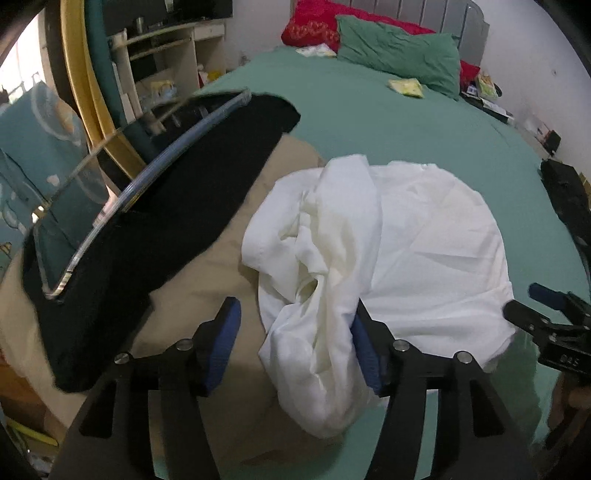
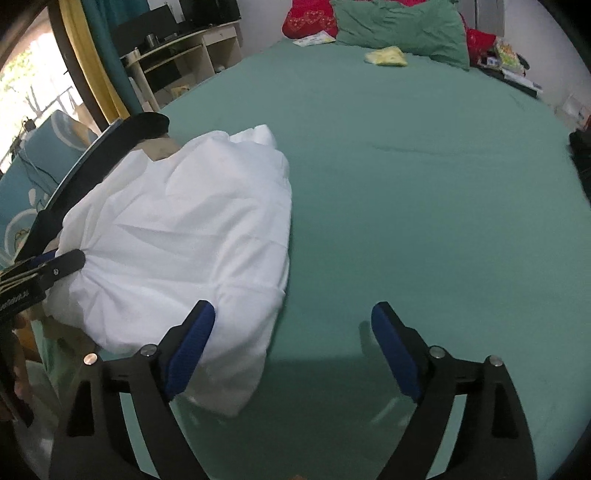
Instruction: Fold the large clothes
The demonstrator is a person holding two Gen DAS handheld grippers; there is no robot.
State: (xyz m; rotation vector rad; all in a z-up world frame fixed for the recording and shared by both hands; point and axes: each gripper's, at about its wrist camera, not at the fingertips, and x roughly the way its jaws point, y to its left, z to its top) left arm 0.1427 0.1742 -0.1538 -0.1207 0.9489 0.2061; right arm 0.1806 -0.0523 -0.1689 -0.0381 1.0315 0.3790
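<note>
We are working over a bed (image 2: 406,166) with a green sheet; the white garment (image 1: 424,258) is lying bunched on the near left part of it, partly resting on a tan cloth (image 1: 207,288) and just beside a black cloth (image 1: 155,229) that is draped along a clear plastic edge.

In the left wrist view we are holding the left gripper (image 1: 295,343) with its jaws spread apart; a rumpled fold of the garment is sitting between them and pressing against the right blue pad, while the left pad is hanging over the tan cloth, touching nothing that we can see.

In the right wrist view we are holding the right gripper (image 2: 293,347) with its jaws wide apart too; its left pad is overlapping the near right edge of the garment (image 2: 177,236), and its right pad is hovering above bare green sheet, well clear of the fabric.

Each gripper is showing in the other's view: the right one (image 1: 532,306) at the garment's right edge, the left one (image 2: 55,264) at its left edge.

At the head of the bed a green pillow (image 1: 399,51) is leaning against a red one (image 1: 310,26); a small yellow item (image 1: 406,87) is lying just in front of them; a desk (image 2: 184,48) is standing beyond the bed's left side.
</note>
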